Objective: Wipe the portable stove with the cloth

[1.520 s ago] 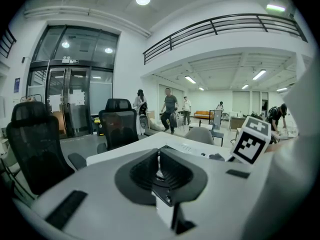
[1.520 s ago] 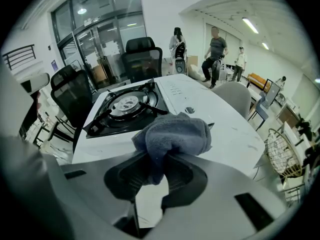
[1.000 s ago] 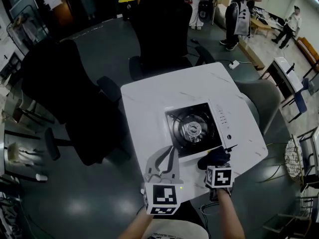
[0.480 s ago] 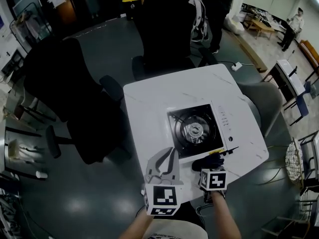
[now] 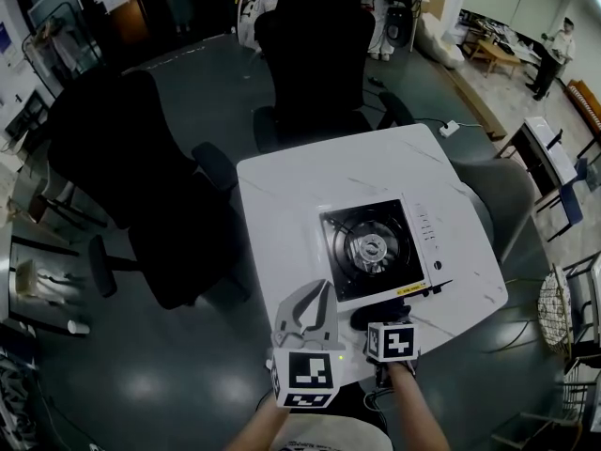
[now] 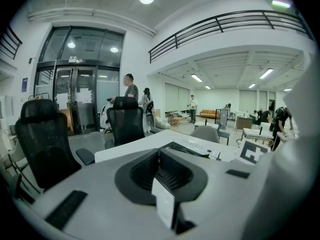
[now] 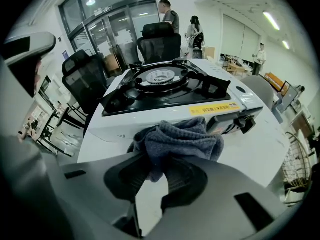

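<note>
Since a second ago my right hand-held gripper [image 7: 159, 168] has slid back toward me, so the cloth [image 5: 364, 316] is now off the black top of the portable stove [image 5: 371, 247]. It sits just near of the stove's front, by the near edge of the desk [image 5: 282, 205]. Feels like I'm between passes. The jaws are clamped on the cloth, a bunched grey knit wad. My left hand-held gripper [image 5: 317, 301] hovers to its left, pinched together and empty.
</note>
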Available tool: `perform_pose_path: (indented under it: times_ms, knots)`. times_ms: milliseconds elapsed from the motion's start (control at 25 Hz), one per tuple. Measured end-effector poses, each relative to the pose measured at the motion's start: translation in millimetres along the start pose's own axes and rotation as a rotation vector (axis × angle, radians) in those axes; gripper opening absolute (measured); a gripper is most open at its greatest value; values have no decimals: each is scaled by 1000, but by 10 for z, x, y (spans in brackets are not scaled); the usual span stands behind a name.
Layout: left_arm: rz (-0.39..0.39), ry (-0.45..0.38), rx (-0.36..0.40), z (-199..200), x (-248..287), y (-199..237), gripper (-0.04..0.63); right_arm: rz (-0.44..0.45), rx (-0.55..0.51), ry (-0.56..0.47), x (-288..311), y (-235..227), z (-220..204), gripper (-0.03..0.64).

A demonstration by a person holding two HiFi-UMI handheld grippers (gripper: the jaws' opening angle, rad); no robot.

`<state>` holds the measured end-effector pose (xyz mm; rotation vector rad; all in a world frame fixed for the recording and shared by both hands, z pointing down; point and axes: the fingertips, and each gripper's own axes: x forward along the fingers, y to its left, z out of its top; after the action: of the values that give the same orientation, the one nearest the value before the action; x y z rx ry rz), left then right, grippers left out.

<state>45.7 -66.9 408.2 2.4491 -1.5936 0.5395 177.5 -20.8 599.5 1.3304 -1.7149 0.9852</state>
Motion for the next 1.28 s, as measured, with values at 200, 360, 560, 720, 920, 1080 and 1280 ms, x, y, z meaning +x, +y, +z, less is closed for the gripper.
perform_pose_path:
  times_ms: [200,360,560,720,920,1080,1280]
  knots:
    - [17,4,-11,-33,-40,85,21,32,-33,13,-5,198,-10,89]
    - [29,5,-20,-65,-70,145,23,60,-52,19,-5,361,-16,89]
    - [48,10,-32,-94,-128,240,23,99,-85,27,-31,573,-22,89]
    - [63,6,-36,-98,-172,308,23,153,-121,41,-49,819,-44,89]
    - [83,3,-48,-116,-218,388,23,207,-154,45,-39,1100,-68,89]
    - [100,4,-61,-153,-247,464,23,240,-179,59,-38,1269,-89,89]
    - [112,-3,-78,-171,-284,527,23,256,-205,84,-42,1386,-95,89]
